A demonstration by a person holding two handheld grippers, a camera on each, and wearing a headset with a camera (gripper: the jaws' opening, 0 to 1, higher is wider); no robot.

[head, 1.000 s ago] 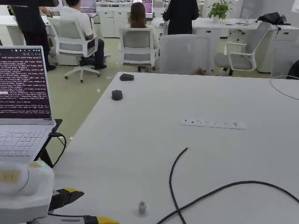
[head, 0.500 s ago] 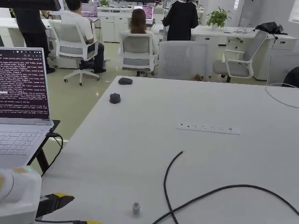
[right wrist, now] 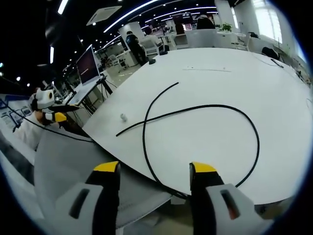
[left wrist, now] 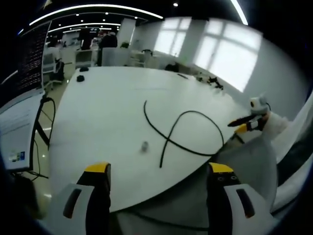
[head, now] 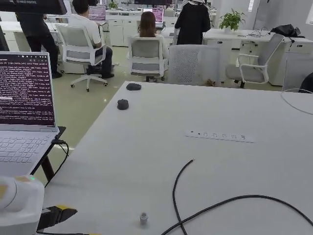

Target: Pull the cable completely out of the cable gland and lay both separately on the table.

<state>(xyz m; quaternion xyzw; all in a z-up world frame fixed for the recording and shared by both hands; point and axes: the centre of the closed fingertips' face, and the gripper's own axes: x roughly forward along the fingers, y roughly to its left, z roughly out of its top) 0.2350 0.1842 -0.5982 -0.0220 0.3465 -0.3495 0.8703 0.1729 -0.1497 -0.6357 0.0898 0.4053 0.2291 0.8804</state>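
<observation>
desk [head: 146, 161]: white, broad, smooth top
cable [head: 173, 193]: black, loose near the front edge, looped and crossing over itself
cable gland [head: 144, 218]: small, grey, alone just left of the cable, not touching it
power strip [head: 219, 136]: white, flat, mid-desk beyond the cable
dark objects [head: 122, 104]: two, small, near the far left corner
white wire [head: 293, 105]: thin, at the far right

This is an open-plan office: a broad white desk [head: 146, 161] carries a power strip [head: 219, 136], a laptop [head: 24, 98] full of terminal text stands beside it, and beyond, people [head: 145, 23] sit in swivel chairs [head: 145, 56] at monitors [head: 157, 8] near a potted plant [head: 231, 19].
</observation>
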